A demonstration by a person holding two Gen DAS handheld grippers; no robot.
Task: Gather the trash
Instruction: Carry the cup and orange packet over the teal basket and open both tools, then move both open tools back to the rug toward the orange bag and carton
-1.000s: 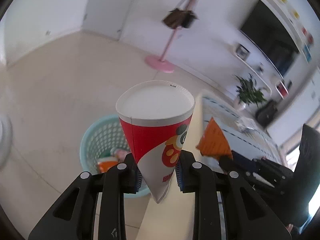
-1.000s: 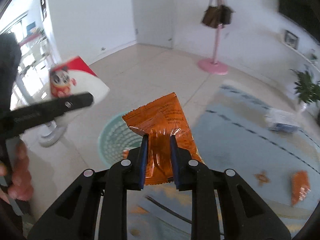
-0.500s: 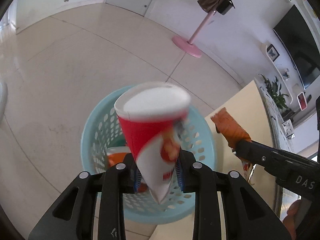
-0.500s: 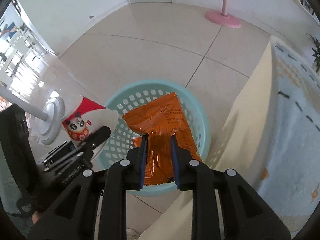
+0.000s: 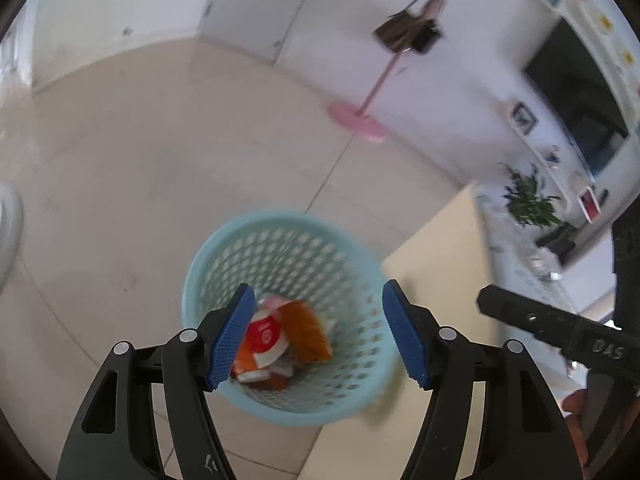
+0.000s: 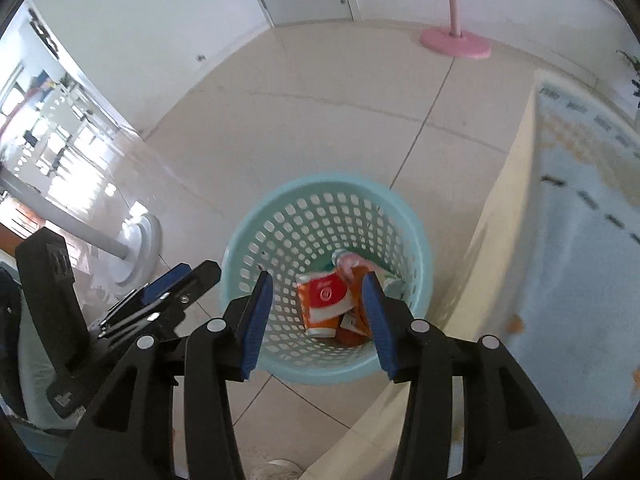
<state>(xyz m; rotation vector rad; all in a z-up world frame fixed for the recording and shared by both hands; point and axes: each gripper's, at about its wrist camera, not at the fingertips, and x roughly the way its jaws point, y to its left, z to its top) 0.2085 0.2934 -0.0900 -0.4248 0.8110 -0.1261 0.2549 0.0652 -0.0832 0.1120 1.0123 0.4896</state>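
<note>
- Basket (image 5: pixel 280 248) rim is motion-blurred in the left wrist view.
- Trash heap (image 6: pixel 336 304) at its bottom is partly hidden behind a blue finger (image 6: pixel 378 320).
- Pink stand (image 6: pixel 454 42) is cut off at the top edge.

pink coat stand (image 5: pixel 356 122): bags hanging | potted plant (image 5: pixel 530 200): by wall | TV (image 5: pixel 576 96): wall-mounted
</note>
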